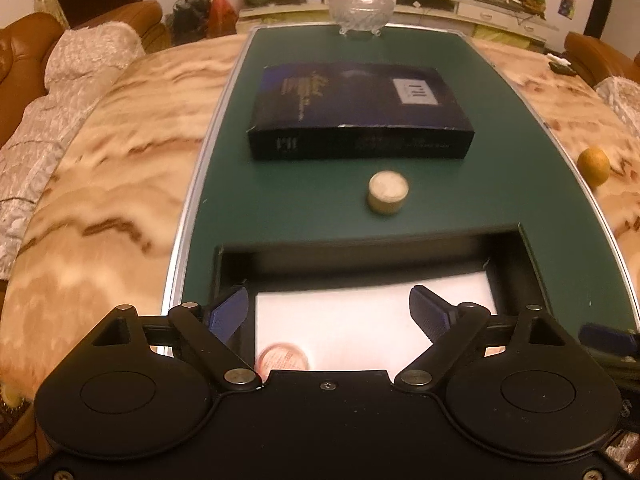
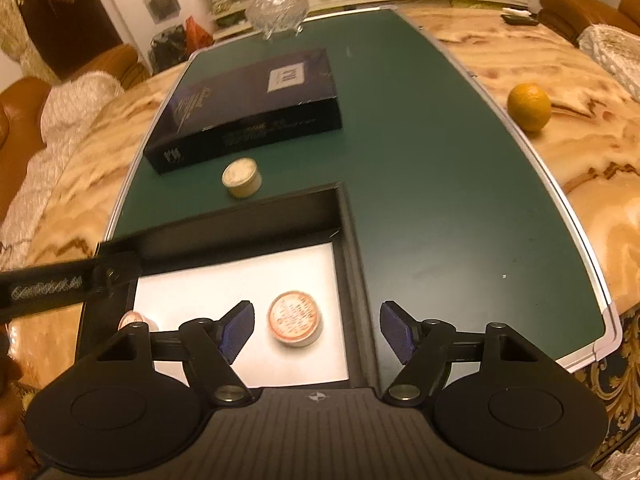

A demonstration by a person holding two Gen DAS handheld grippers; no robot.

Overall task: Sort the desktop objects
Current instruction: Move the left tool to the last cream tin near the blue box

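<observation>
Both the left hand-held gripper (image 1: pixel 330 312) and the right hand-held gripper (image 2: pixel 316 330) are held apart, empty, above the shallow black white-lined box (image 2: pixel 240 236) at the desk's (image 2: pixel 440 200) near edge. A round orange-lidded tin (image 2: pixel 295 318) lies inside; a cream round tin (image 1: pixel 388 192) stands beside the dark blue book (image 1: pixel 360 112).

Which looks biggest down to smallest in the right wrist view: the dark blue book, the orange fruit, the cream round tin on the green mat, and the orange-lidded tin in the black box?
1. Dark blue book.
2. Orange-lidded tin, though it lies nearest the camera.
3. Orange fruit, close to that tin in apparent size, so unsure.
4. Cream round tin.
</observation>
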